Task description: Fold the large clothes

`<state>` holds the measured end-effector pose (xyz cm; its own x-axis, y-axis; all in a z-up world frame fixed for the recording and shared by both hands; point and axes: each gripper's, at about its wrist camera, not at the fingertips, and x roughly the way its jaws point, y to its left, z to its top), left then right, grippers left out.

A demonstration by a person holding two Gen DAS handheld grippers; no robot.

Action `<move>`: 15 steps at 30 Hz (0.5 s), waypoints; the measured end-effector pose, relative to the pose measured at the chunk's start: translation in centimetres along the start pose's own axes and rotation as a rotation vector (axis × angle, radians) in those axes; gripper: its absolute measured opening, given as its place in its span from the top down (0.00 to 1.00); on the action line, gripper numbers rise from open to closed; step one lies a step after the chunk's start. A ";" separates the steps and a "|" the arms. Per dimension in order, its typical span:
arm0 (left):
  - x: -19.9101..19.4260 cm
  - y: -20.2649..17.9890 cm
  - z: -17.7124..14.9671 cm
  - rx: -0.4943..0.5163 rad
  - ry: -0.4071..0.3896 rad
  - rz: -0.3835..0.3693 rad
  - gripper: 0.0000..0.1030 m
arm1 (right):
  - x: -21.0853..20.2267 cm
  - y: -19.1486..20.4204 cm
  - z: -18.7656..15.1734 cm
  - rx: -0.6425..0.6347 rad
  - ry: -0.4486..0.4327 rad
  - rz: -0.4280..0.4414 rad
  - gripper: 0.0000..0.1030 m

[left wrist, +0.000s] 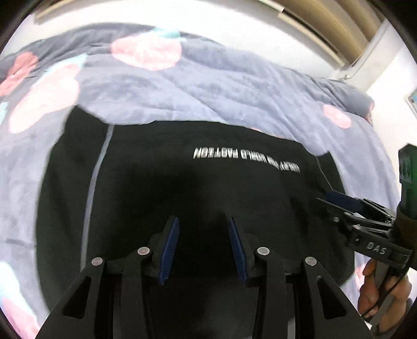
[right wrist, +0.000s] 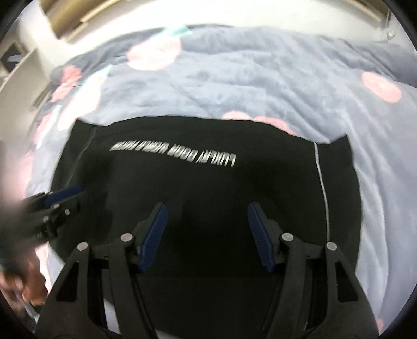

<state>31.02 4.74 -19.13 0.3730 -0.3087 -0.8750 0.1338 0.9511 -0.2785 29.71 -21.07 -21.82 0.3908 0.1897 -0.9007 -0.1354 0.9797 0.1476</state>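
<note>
A black garment with a line of white lettering lies flat on a bed; it also fills the right wrist view. It has thin grey stripes down its sides. My left gripper is open and empty, held over the garment's near part. My right gripper is open wide and empty over the same cloth. Each gripper shows in the other's view: the right one at the garment's right edge, the left one at its left edge.
The bed is covered by a blue-grey quilt with pink fruit prints. A white wall and a wooden frame lie beyond it. A hand holds the right gripper's handle.
</note>
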 end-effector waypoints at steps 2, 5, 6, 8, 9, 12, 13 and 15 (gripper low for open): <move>-1.4 0.3 -2.4 0.000 0.011 0.012 0.60 | -1.3 0.3 -2.5 0.015 0.021 -0.004 0.40; -1.8 1.4 -5.7 -0.024 0.019 0.048 0.60 | -0.5 1.1 -5.3 -0.002 0.052 -0.070 0.40; -0.7 1.7 -6.1 -0.042 0.039 0.049 0.60 | 0.5 1.0 -6.4 -0.001 0.095 -0.081 0.40; 0.9 2.8 -7.5 -0.079 0.087 0.041 0.61 | 2.0 0.6 -7.6 0.024 0.135 -0.076 0.40; 2.3 3.3 -7.9 -0.098 0.117 0.036 0.61 | 2.7 0.4 -7.8 0.031 0.152 -0.070 0.39; 4.3 4.1 -7.9 -0.149 0.135 0.030 0.60 | 4.2 0.1 -7.6 0.046 0.176 -0.065 0.38; 4.2 4.0 -7.6 -0.150 0.133 0.038 0.60 | 4.2 0.1 -7.3 0.045 0.179 -0.070 0.38; 3.8 3.5 -7.3 -0.123 0.131 0.052 0.60 | 3.8 -0.1 -7.1 0.054 0.179 -0.060 0.39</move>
<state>26.18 6.97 -26.29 0.2525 -0.2623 -0.9314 0.0016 0.9627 -0.2707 24.76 -20.88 -28.14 0.2279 0.1206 -0.9662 -0.0653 0.9920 0.1085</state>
